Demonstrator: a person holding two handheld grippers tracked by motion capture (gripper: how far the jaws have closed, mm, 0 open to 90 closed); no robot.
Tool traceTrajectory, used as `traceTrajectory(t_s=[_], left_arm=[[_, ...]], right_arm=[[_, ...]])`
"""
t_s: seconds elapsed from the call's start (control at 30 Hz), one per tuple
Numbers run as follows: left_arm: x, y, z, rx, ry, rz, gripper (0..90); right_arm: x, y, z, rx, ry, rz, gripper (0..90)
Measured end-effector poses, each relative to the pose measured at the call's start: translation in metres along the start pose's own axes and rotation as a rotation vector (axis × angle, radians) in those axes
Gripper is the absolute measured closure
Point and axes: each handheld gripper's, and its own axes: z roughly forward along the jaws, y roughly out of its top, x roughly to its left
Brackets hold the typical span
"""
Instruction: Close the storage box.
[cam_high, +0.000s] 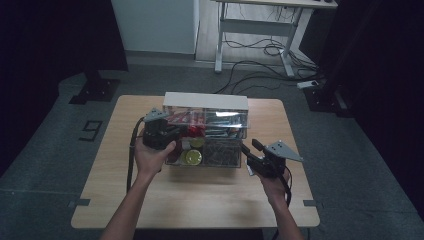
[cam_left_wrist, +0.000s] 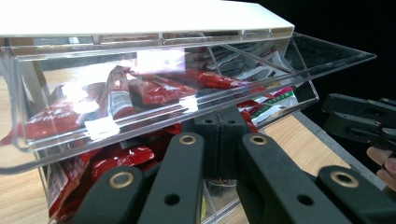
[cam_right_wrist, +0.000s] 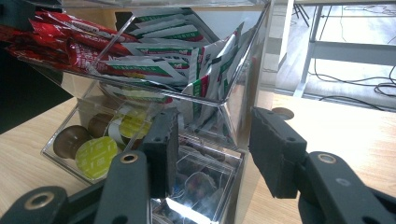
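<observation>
The clear organizer (cam_high: 206, 131) sat mid-table (cam_high: 125, 200). Left gripper (cam_left_wrist: 219, 135) was pinched shut at its upper drawer's front lip, right gripper (cam_right_wrist: 212, 140) half open and empty by the lower corner. I'd brace that corner, then pull slow.
</observation>
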Motion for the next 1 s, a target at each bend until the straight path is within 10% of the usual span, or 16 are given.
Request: traceTrajectory(t_s=[1.0], left_arm=[[0.004, -0.042, -0.030, -0.013, -0.005, 0.023, 79.7]], right_arm=[[0.002, -0.011, -0.005, 0.018, 0.013, 0.011, 52.0]])
